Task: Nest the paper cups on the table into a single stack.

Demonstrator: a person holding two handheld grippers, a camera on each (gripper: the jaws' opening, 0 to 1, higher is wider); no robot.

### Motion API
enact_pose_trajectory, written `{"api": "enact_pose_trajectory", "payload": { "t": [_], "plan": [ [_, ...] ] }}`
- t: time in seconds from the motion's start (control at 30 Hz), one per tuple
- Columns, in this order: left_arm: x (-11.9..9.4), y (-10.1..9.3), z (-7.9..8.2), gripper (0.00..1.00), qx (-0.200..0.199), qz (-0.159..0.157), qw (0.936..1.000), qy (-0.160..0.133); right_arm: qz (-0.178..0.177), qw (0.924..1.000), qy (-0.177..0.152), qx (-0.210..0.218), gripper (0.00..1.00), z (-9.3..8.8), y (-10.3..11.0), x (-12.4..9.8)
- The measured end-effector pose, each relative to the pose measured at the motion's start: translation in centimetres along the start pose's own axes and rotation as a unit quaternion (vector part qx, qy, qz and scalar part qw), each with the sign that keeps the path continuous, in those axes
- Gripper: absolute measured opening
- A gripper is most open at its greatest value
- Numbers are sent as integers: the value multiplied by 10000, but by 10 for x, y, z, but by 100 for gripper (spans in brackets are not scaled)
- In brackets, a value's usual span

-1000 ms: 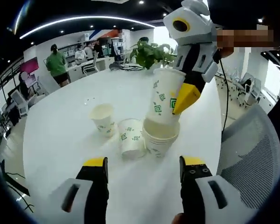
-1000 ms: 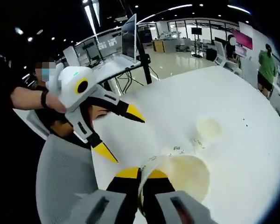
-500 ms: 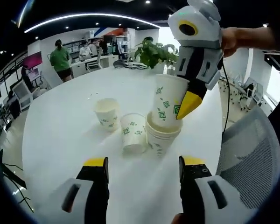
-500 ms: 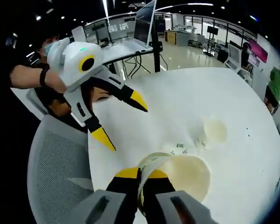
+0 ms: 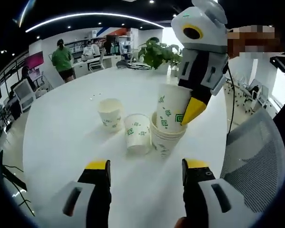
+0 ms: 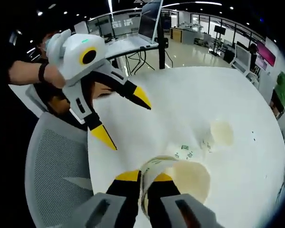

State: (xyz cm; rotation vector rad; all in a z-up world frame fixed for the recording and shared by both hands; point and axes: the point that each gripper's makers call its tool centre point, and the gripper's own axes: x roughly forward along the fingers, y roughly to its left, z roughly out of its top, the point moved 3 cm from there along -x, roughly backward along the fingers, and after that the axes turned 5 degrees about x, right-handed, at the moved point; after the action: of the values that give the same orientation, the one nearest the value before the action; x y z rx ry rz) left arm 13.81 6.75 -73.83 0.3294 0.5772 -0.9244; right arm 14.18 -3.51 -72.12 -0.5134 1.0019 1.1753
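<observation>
Pinched by its rim in my right gripper [image 5: 186, 108], a white paper cup with green print [image 5: 171, 107] sits tilted and partly inside the stack of nested cups [image 5: 165, 138]. In the right gripper view my right gripper [image 6: 145, 176] is shut on that cup's rim [image 6: 154, 163], and I look down into the cup. Two single cups stand to the stack's left: one close by [image 5: 137, 134], one farther off [image 5: 110, 114]. My left gripper [image 5: 146, 165] stands open in front of the cups, holding nothing. From the right gripper view, the left gripper [image 6: 122, 116] hangs open over the table's edge.
The round white table [image 5: 61, 137] has free room to the left of the cups. A potted plant [image 5: 154, 53] stands at the far edge. A grey mesh chair [image 5: 256, 152] is by the near right edge. People [image 5: 61, 59] stand far behind. A laptop [image 6: 149, 19] sits beyond the table.
My right gripper has brought its cup down, from above the stack's mouth to partly inside it. The left gripper has stayed open in place.
</observation>
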Motion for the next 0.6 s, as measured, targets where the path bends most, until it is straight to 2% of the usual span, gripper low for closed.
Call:
{"api": "enact_pose_trajectory", "payload": {
  "t": [0.6],
  "plan": [
    [4,8,-1,59,55,41,9999,105,-58,10000,-24,60,8,-3,2,-2]
  ]
}}
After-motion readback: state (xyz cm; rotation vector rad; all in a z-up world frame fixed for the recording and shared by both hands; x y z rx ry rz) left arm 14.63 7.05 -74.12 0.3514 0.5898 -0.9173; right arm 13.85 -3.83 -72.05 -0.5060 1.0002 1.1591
